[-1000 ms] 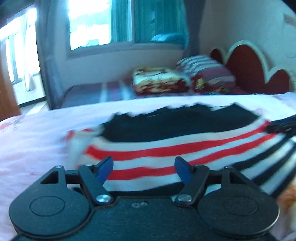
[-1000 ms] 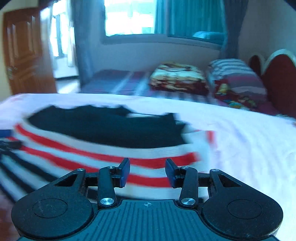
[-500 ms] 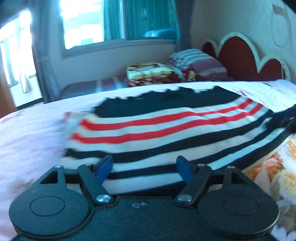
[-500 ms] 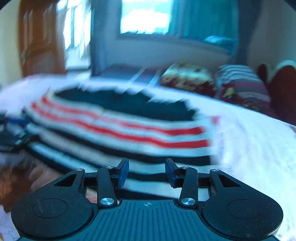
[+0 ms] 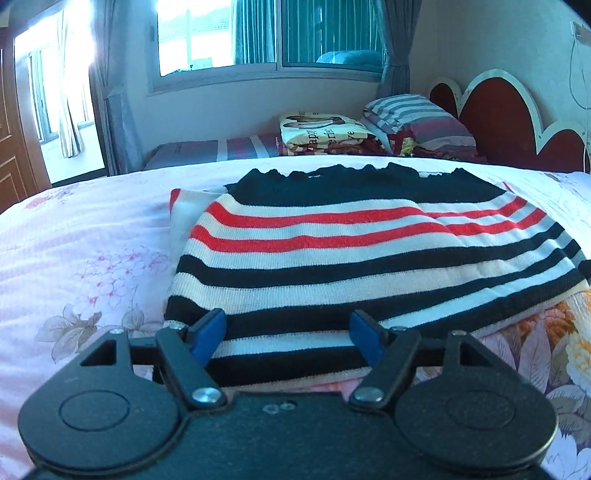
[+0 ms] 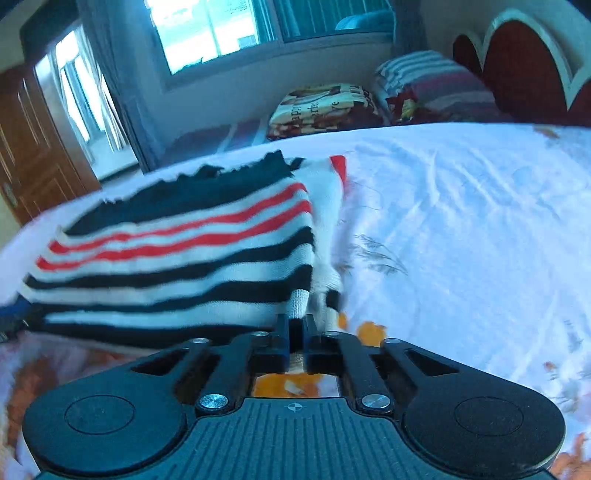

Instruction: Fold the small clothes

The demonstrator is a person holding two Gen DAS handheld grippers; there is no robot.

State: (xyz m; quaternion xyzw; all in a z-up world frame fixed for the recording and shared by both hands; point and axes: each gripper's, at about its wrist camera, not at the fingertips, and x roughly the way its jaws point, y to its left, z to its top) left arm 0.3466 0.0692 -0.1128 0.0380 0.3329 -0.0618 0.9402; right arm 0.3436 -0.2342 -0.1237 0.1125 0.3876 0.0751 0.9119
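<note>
Two views, left wrist first.
Left gripper (image 5: 288, 332): jaws wide apart, straddling the near hem of the striped sweater (image 5: 354, 258), which lies flat on the floral bedsheet (image 5: 92, 258).
Risk: closing may catch the sheet too.
Right gripper (image 6: 295, 328): clamped on the sweater's near right corner.
Risk: thin bite; likely slips when pulled.
Unclear: sleeves hidden; right view blurred.

A home bedroom: a bed with a floral sheet (image 5: 92, 258) and a red scalloped headboard (image 5: 498, 118), pillows (image 5: 413, 118) and a folded blanket (image 5: 325, 133) piled near it, curtained windows (image 5: 258, 33) behind, and a wooden door (image 6: 33, 147) at the left.
</note>
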